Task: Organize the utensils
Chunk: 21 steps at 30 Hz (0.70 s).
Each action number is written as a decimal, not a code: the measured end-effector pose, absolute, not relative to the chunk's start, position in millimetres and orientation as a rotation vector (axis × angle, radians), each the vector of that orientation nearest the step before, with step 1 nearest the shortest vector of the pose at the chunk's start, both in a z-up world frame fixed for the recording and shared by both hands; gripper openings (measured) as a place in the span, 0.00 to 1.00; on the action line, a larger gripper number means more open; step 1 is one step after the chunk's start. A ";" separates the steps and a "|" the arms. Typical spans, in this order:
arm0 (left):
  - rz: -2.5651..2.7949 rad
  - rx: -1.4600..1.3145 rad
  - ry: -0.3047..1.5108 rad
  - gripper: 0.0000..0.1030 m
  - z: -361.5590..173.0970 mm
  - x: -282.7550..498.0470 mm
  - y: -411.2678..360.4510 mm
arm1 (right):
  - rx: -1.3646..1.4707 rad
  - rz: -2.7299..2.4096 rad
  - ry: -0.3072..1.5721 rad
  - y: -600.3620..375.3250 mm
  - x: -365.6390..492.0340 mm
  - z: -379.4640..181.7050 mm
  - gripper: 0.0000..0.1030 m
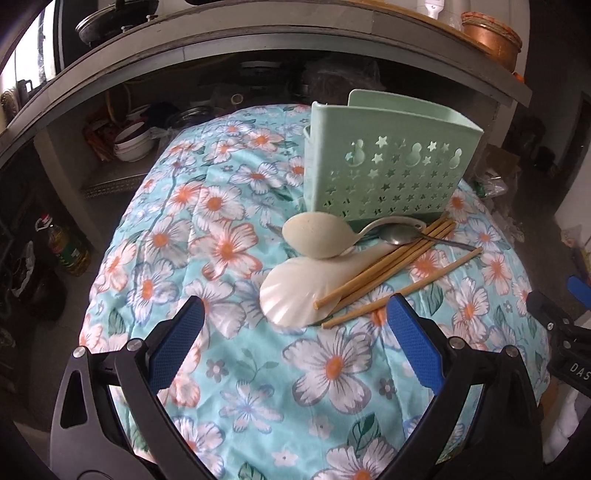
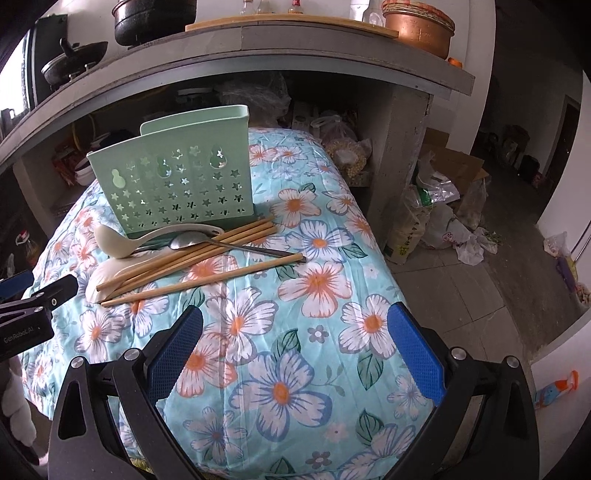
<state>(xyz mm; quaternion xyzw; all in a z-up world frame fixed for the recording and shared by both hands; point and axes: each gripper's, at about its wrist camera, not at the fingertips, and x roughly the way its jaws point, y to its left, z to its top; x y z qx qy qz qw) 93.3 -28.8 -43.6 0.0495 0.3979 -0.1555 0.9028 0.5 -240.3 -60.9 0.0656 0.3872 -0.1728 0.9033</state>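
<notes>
A mint-green perforated utensil holder (image 1: 384,166) (image 2: 173,184) stands upright on the flowered cloth. In front of it lies a pile: a beige ladle (image 1: 317,236) (image 2: 114,243), a white shell-shaped scoop (image 1: 295,291) (image 2: 107,273), a metal spoon (image 1: 402,234) (image 2: 192,240) and several wooden chopsticks (image 1: 388,266) (image 2: 192,258). One chopstick (image 2: 199,278) lies apart, nearer me. My left gripper (image 1: 295,310) hangs open just short of the shell scoop. My right gripper (image 2: 295,317) is open over bare cloth, right of the pile. Each gripper's body shows at the other view's edge.
The cloth-covered table (image 2: 295,387) drops off at its right edge to a tiled floor with bags (image 2: 436,221). Behind stands a concrete shelf (image 2: 295,48) with pots and a copper basin (image 2: 417,26); bowls (image 1: 133,144) sit underneath. An oil bottle (image 1: 70,247) stands on the floor at left.
</notes>
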 end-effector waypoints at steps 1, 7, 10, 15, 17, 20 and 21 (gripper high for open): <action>-0.350 0.086 0.810 0.92 -42.9 99.4 -27.2 | 0.137 -0.365 0.806 -239.9 4.2 -62.6 0.95; -0.480 -0.066 0.797 0.89 -34.0 151.6 -14.7 | 0.144 -0.387 0.845 -235.8 27.9 -73.1 0.95; -0.544 -0.150 0.864 0.73 -36.5 179.8 -10.8 | 0.149 -0.383 0.862 -231.6 39.8 -78.7 0.95; -0.567 -0.338 1.053 0.59 -63.1 218.2 2.3 | 0.159 -0.374 0.885 -227.2 57.7 -84.6 0.95; -0.564 -0.420 1.122 0.58 -76.5 229.1 8.8 | 0.165 -0.370 0.893 -227.3 63.7 -87.2 0.95; -0.552 -0.471 1.211 0.56 -93.8 239.4 10.4 | 0.183 -0.365 0.904 -229.0 71.1 -90.4 0.95; -0.552 -0.471 1.234 0.55 -97.9 240.3 8.9 | 0.188 -0.362 0.907 -229.6 73.1 -91.4 0.95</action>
